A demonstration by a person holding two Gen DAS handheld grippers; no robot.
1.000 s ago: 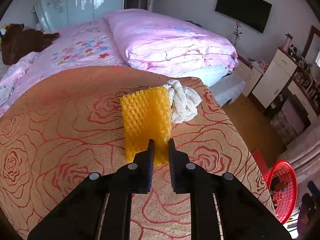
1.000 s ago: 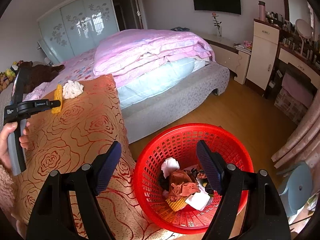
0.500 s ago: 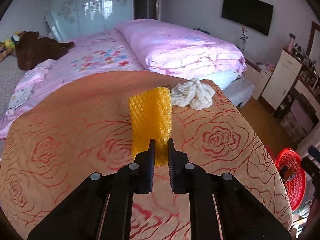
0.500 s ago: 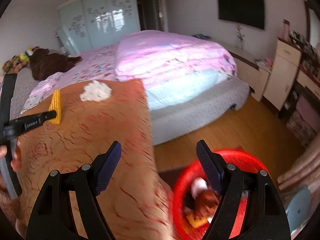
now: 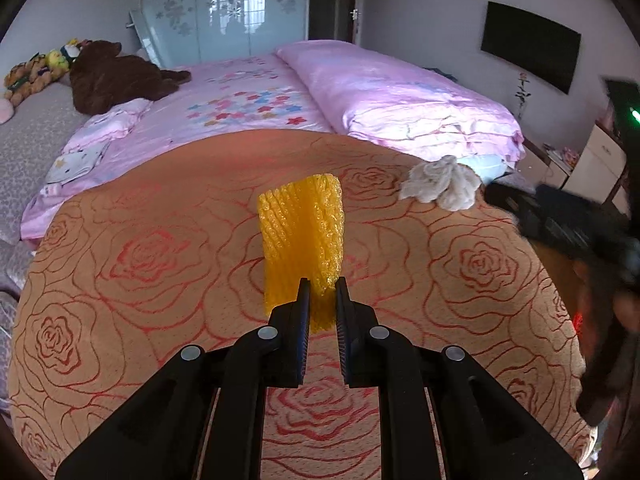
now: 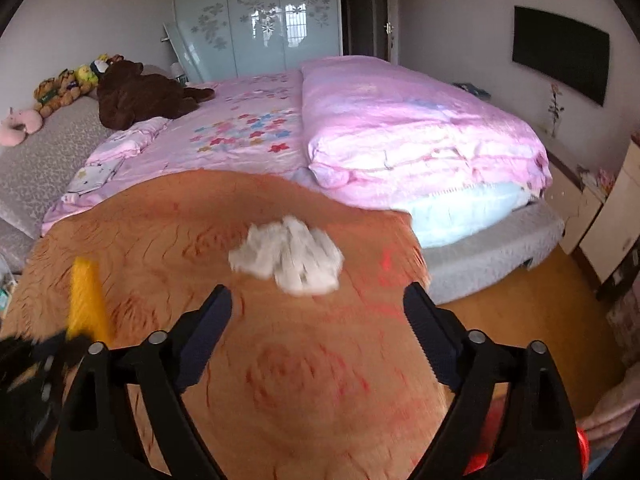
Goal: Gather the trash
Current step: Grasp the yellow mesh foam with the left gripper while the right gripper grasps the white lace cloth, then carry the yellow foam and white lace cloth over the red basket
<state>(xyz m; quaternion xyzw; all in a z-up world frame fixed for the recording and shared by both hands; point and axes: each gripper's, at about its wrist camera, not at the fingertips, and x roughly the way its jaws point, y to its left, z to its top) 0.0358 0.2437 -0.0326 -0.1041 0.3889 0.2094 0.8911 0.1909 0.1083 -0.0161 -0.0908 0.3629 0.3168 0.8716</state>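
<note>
Left wrist: yellow foam net (image 5: pixel 302 240) in left claw (image 5: pixel 321 298).

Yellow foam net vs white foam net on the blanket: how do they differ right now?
Colour: the yellow foam net is bright yellow, the white foam net off-white. Pose: yellow stands stretched upright, white lies crumpled. State: yellow is pinched in the left gripper; white lies free on the rose-pattern blanket, ahead of the opening right gripper. Both are mesh-like foam.

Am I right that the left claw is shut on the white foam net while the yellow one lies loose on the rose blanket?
Swapped: the left wrist view shows the left claw shut on the yellow foam net; the white foam net lies loose on the rose blanket.
</note>
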